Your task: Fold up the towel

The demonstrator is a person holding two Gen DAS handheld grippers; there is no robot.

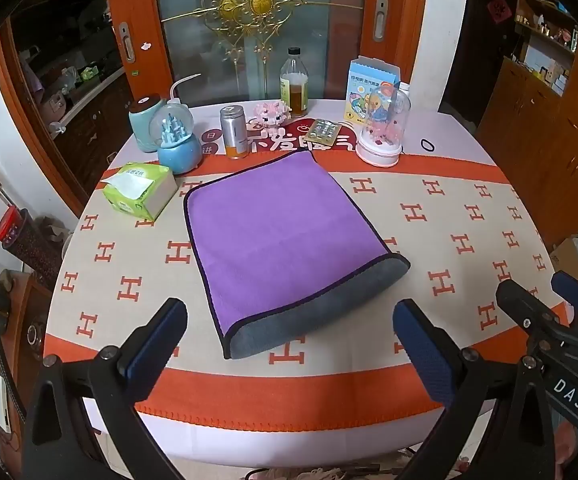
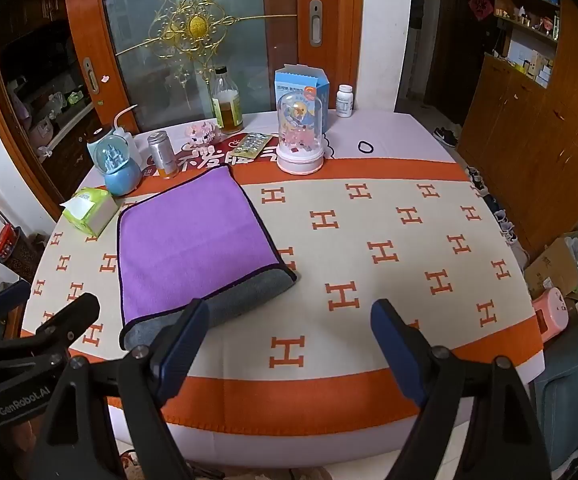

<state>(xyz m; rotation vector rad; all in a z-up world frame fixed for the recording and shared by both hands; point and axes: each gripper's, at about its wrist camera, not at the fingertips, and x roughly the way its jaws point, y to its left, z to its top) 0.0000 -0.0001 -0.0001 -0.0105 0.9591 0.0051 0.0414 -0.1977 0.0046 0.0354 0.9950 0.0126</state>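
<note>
A purple towel (image 1: 273, 232) with a grey underside and dark trim lies folded flat on the table; its grey folded edge faces me. It also shows in the right wrist view (image 2: 193, 240), left of centre. My left gripper (image 1: 289, 336) is open and empty, held above the table's near edge just in front of the towel's grey fold. My right gripper (image 2: 289, 340) is open and empty, to the right of the towel; its left finger (image 2: 181, 340) overlaps the grey fold in view. The right gripper shows in the left wrist view (image 1: 549, 304) at the right.
The tablecloth (image 1: 449, 240) is cream with orange H marks and orange bands. Along the back stand a tissue box (image 1: 141, 194), blue snow globe (image 1: 177, 140), silver can (image 1: 233, 130), glass bottle (image 1: 293, 84), pill blister (image 1: 323, 132), domed ornament (image 1: 383, 128), blue carton (image 1: 371, 88) and a black hair tie (image 1: 428, 145).
</note>
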